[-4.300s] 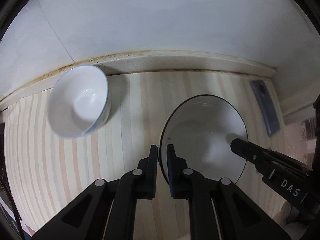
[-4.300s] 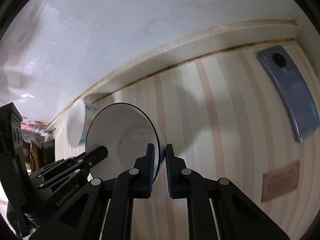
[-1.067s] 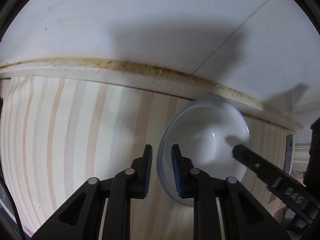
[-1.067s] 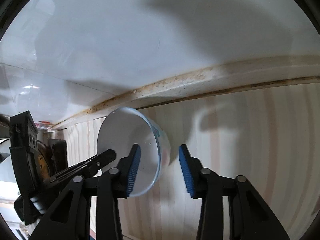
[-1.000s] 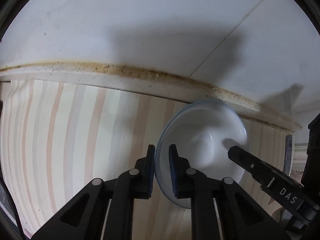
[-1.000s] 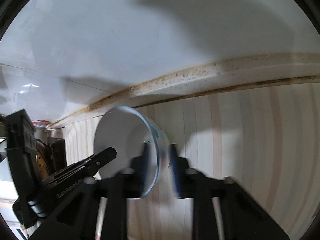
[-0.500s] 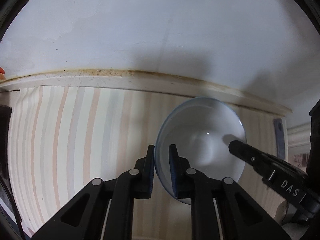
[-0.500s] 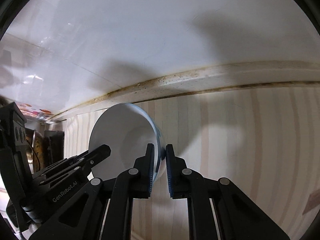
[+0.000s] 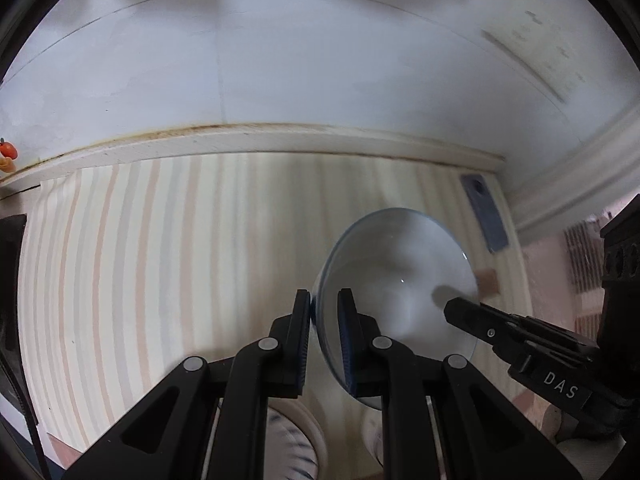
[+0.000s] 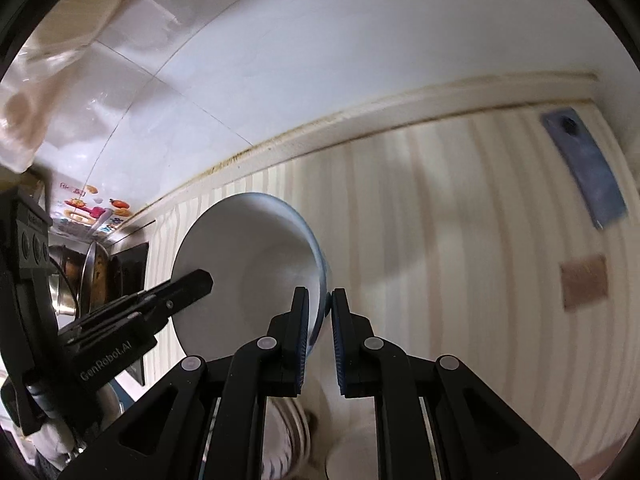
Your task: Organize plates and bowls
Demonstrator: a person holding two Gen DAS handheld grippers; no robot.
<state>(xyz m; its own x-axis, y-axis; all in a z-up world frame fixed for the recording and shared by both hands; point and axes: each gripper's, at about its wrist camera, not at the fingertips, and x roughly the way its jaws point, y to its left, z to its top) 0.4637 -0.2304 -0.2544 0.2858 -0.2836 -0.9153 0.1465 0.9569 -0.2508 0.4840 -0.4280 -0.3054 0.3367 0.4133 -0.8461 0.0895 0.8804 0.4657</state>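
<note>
Left wrist: both tools angled down; left tool (image 9: pixel 324 312) & right tool (image 10: pixel 319 308) pinch bowl (image 9: pixel 400 280) rim.

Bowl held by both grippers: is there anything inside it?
The bowl looks empty: bare white inside, only the right gripper tip reaching over its far rim. The left gripper fingers hide a strip of the near wall.

bowl (image 9: pixel 400 280) between both grippers, phone (image 9: pixel 486 216) behind
</note>
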